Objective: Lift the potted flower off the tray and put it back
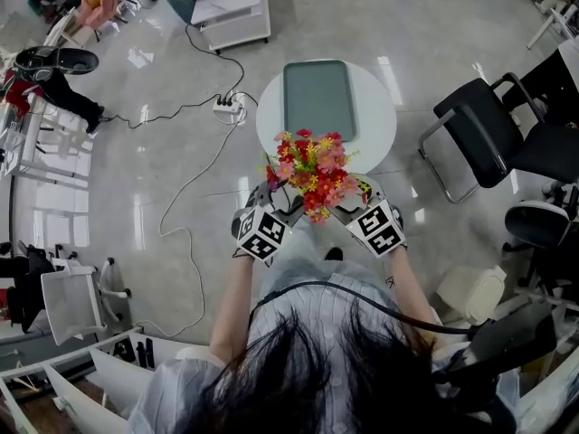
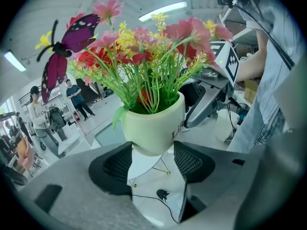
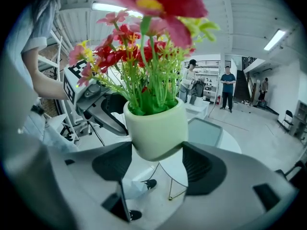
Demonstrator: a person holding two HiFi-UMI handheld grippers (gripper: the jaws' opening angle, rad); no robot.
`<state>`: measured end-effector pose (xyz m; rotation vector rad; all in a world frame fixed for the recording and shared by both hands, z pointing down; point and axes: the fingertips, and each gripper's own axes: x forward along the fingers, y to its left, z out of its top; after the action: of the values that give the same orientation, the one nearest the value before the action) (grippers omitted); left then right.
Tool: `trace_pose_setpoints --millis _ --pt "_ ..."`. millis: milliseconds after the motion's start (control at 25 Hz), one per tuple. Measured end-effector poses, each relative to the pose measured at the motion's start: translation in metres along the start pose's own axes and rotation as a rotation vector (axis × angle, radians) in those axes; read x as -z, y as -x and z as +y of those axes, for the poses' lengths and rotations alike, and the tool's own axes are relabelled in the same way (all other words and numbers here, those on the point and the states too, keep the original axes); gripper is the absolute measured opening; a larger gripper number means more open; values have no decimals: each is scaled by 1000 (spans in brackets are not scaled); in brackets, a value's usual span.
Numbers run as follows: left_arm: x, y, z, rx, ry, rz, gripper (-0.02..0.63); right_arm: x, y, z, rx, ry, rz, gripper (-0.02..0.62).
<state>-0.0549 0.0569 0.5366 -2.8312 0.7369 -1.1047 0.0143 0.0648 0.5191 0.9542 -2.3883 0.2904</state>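
- Currently the potted flower [image 1: 308, 177] is held in the air just off the near edge of the round table [image 1: 384, 125]. It is clear of the tray [image 1: 318, 98], which lies bare toward the far edge.
- The left gripper [image 2: 152, 164] pinches its rounded base between both pads.
- The right gripper [image 3: 156, 164] clamps the same base from the opposite side, likely so the top-heavy blooms do not tip.
- Setting it back on the tray is not yet done.
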Motion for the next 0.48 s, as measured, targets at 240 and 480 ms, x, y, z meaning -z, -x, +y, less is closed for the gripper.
trace_pose_setpoints --millis 240,480 --pt "6 17 -13 -13 -3 7 267 2 6 20 -17 -3 -13 337" --pt "10 27 -25 -21 2 8 267 6 13 33 -16 9 -25 337"
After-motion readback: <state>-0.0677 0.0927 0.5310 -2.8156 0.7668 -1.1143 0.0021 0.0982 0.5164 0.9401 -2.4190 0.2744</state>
